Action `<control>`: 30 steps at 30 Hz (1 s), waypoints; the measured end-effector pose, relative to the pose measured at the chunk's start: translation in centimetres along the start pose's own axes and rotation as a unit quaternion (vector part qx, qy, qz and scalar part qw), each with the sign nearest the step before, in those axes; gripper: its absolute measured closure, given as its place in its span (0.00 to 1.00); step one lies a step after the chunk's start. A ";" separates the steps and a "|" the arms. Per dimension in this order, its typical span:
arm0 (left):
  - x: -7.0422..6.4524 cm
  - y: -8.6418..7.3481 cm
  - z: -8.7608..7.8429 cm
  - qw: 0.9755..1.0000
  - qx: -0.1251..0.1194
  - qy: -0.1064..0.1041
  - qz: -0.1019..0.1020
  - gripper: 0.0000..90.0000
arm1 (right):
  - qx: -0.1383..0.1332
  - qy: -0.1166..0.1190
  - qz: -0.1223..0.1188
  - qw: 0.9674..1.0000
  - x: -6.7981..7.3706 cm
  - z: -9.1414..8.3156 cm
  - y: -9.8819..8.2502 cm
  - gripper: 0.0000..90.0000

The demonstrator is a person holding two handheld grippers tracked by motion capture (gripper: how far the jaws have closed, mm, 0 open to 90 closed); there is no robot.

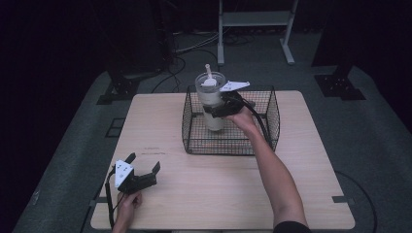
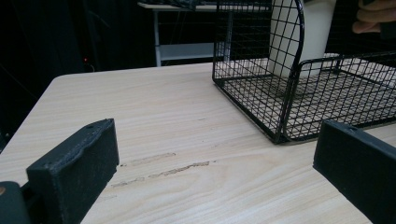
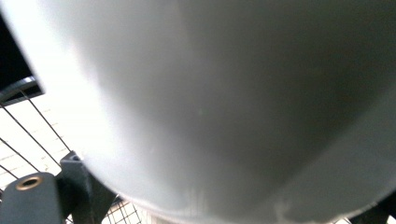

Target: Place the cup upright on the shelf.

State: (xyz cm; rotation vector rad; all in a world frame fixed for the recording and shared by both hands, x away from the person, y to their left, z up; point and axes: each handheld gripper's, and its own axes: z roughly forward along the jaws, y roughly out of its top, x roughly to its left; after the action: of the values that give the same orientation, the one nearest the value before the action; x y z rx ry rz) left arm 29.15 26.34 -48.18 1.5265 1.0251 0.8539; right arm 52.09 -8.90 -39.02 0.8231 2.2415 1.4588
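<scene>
Resting low at the table's near-left corner, the left gripper (image 1: 144, 166) sits on the light wooden table (image 1: 209, 189) in the person's left hand (image 1: 127, 203), jaws spread wide and nothing between them; the left gripper view confirms it, with one black jaw at each lower corner and bare tabletop in the gap. A cable trails from it off the near edge. Same view, further right: the corner of the black wire basket (image 2: 285, 100) and the bottom of the white cup (image 2: 303, 37) standing inside it, well apart from this gripper. Moving right in the high view, the wire basket (image 1: 190, 127) sits at the middle-back of the table, open at the top. The tall white cup (image 1: 210, 99) stands upright in the basket's left-back part, its lid and straw rising above the rim. Whether its base touches the basket floor, cannot tell. The right gripper (image 1: 214, 109) comes in from the right, held by the right hand (image 1: 243, 118), jaws closed around the cup's middle. The right gripper view is up close: grey-white cup wall (image 3: 224, 102) pressed against the lens, some basket wire at lower left.
</scene>
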 end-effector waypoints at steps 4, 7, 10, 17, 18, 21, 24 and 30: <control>0.0 0.0 0.0 1.000 0.001 -0.001 0.002 0.00 | 0.012 0.008 0.004 1.000 0.0 0.6 -0.5 0.10; 0.0 0.0 0.0 1.000 -0.001 -0.001 0.001 0.00 | 0.020 0.012 0.002 1.000 0.0 1.1 -0.8 0.10; 0.0 0.0 0.0 1.000 -0.002 -0.002 -0.001 0.00 | 0.031 0.007 -0.001 0.999 0.0 1.5 -1.0 0.10; 0.0 0.0 0.0 1.000 -0.003 -0.004 0.000 0.00 | 0.047 0.008 -0.009 0.999 -0.3 1.8 -1.3 0.10; 0.0 0.0 0.0 1.000 -0.002 -0.004 0.002 0.00 | 0.051 0.008 -0.011 0.999 -0.3 1.8 -1.3 0.10; 0.0 0.0 -0.1 1.000 -0.002 -0.004 0.002 0.00 | 0.049 0.009 -0.007 0.999 -0.5 1.7 -1.5 0.10; 0.0 0.0 -0.1 1.000 -0.003 -0.005 0.002 0.00 | 0.047 0.011 -0.011 0.999 -0.6 1.6 -1.6 0.10; 0.0 0.0 -0.1 1.000 -0.003 -0.004 0.002 0.00 | 0.046 0.014 -0.023 0.999 -0.5 1.5 -1.8 0.10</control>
State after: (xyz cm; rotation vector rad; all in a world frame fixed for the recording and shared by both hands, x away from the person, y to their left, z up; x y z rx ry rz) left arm 29.09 26.37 -48.21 1.5258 1.0131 0.8526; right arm 52.75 -8.71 -41.32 0.7780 2.3468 1.3646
